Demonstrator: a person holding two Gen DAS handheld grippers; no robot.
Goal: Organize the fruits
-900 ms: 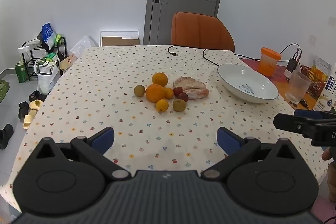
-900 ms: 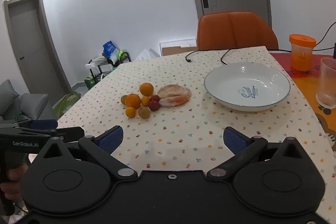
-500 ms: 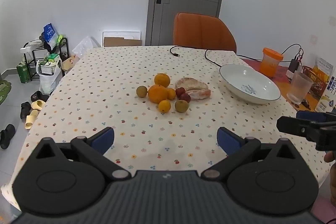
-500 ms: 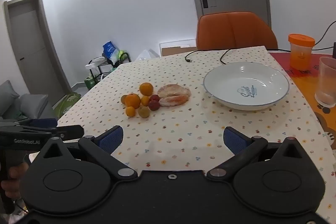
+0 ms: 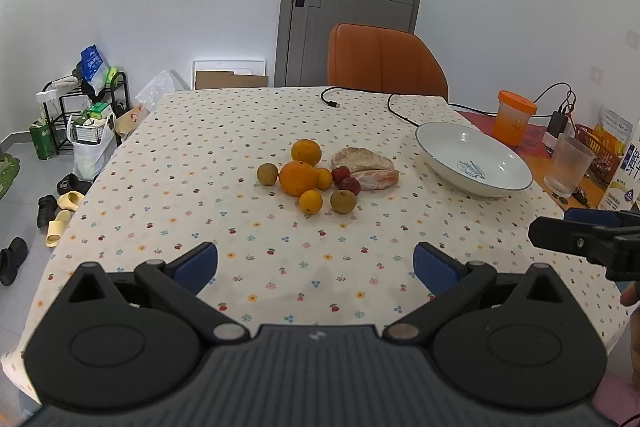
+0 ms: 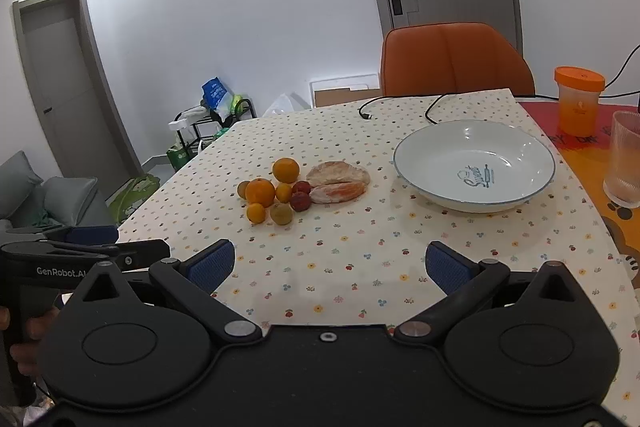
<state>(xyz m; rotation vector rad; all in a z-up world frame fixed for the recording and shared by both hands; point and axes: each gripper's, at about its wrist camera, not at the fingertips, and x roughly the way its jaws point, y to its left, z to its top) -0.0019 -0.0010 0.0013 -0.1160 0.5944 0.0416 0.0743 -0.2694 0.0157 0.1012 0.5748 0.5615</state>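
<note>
A cluster of fruit lies mid-table: a large orange [image 5: 297, 178] [image 6: 260, 191], smaller oranges [image 5: 306, 152], two brownish round fruits [image 5: 343, 201], two red lychees [image 5: 349, 184] and peeled pomelo segments [image 5: 366, 167] [image 6: 339, 181]. An empty white bowl [image 5: 476, 163] [image 6: 474, 163] stands to their right. My left gripper [image 5: 316, 263] is open and empty over the near table edge. My right gripper [image 6: 328, 265] is open and empty, also short of the fruit; it shows at the right edge of the left wrist view [image 5: 588, 239].
A spotted tablecloth [image 5: 224, 155] covers the table. An orange-lidded cup [image 5: 514, 119], a clear glass [image 5: 568, 167] and a black cable [image 5: 360, 99] lie at the right and back. An orange chair [image 5: 384, 63] stands behind the table. Shoes and a rack are on the floor at left.
Both grippers have shifted only slightly, with the fruit and bowl sitting a little differently in view. Jaws stay open; nothing on the table moved.
</note>
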